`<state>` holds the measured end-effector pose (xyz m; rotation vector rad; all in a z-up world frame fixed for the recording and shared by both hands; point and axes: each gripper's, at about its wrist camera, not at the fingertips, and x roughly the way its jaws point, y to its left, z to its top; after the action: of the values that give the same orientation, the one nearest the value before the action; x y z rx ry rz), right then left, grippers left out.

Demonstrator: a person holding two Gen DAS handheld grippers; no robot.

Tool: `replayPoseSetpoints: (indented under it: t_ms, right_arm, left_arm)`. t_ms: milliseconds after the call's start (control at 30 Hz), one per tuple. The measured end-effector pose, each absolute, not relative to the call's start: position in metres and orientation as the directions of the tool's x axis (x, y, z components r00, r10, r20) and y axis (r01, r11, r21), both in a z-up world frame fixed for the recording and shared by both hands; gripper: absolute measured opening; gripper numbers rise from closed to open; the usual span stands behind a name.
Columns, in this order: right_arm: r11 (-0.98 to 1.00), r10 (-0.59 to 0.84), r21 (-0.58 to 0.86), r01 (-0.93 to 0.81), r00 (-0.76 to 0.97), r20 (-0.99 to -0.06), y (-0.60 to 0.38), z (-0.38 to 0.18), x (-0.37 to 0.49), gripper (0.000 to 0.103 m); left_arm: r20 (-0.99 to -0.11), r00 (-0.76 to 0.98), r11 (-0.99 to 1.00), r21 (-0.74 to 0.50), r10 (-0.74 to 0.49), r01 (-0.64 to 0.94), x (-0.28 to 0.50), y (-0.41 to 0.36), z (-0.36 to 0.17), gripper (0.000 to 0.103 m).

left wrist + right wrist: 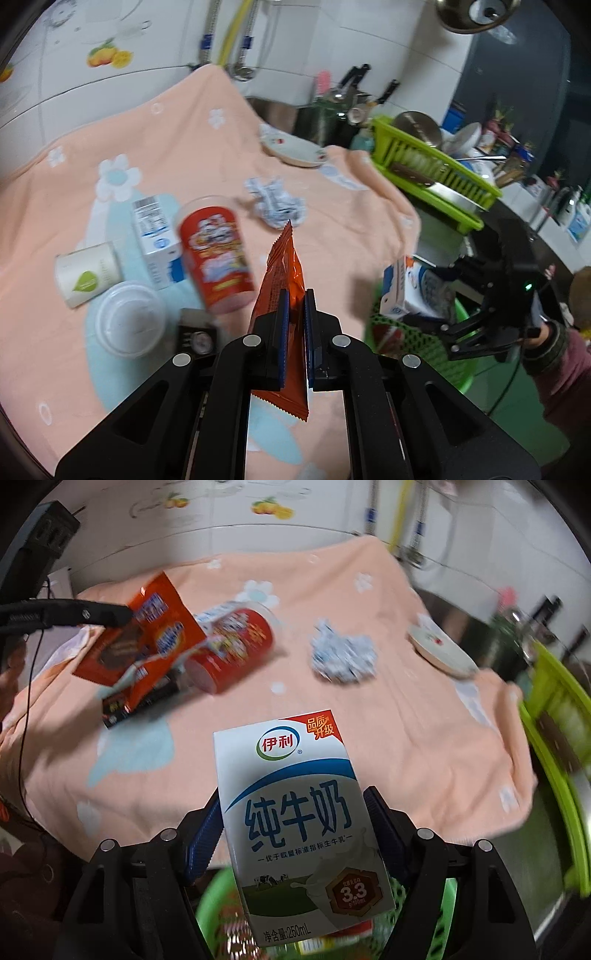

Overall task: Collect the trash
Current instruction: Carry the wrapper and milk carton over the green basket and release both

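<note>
2 pieces of trash are in your grippers at once, so treat this as a drop-off step and finish one hand before the other. Your right gripper (pixel 295 834) is clamped on the milk carton (pixel 299 827), which hangs directly above the green basket (pixel 214 904) at 6 o'clock in the right wrist view; the carton looks tilted, so I judge you should lower it a little toward the rim before you let the fingers part, or it may tip out over the edge. Your left gripper (pixel 295 332) is closed on the orange wrapper (pixel 282 280), pinched near its lower half and held above the peach cloth (pixel 166 147), with the basket at about 3 o'clock in the left wrist view. Carry it across only once the right hand is out of the way, since the 2 tools would crowd the same opening. A wrapper this light can cling to the pads, so open wide and low. On the cloth, the red cup (pixel 218 254) at 10 o'clock, the crumpled paper (pixel 275 203) at 12 o'clock and a second carton (pixel 157 240) remain to collect.
</note>
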<state>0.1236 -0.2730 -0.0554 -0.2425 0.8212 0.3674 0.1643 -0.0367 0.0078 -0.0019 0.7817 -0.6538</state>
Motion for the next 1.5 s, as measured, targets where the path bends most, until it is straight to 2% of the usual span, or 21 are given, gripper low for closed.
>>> replayPoseSetpoints:
  t_ms: [233, 600, 700, 800, 1400, 1500]
  right_arm:
    - [0.961, 0.131, -0.056, -0.272, 0.622, -0.772, -0.315, -0.079, 0.087, 0.071]
    - [0.992, 0.100, 0.034, -0.119, 0.611, -0.785, -0.360, -0.110, 0.038, 0.072]
    - [0.994, 0.090, 0.036, -0.100, 0.612, -0.785, -0.366, -0.113, 0.031, 0.073]
    - [0.995, 0.083, 0.034, -0.090, 0.619, -0.781, -0.368, -0.113, 0.025, 0.078]
    - [0.997, 0.083, 0.058, -0.060, 0.668, -0.740, -0.370, -0.098, 0.002, 0.078]
    - [0.997, 0.081, 0.059, -0.056, 0.672, -0.736, -0.371, -0.096, 0.001, 0.079]
  left_arm:
    - [-0.640, 0.462, 0.736, -0.253, -0.614, 0.628, 0.147, -0.080, 0.010, 0.006]
    - [-0.648, 0.362, 0.635, -0.249, -0.671, 0.731, 0.121, -0.154, 0.005, 0.006]
    - [-0.652, 0.336, 0.614, -0.254, -0.679, 0.747, 0.116, -0.168, 0.001, 0.006]
    - [-0.660, 0.317, 0.600, -0.254, -0.681, 0.758, 0.113, -0.180, -0.004, 0.006]
    - [-0.699, 0.269, 0.572, -0.241, -0.663, 0.784, 0.100, -0.211, -0.025, 0.009]
    - [-0.703, 0.269, 0.579, -0.244, -0.658, 0.778, 0.101, -0.209, -0.027, 0.014]
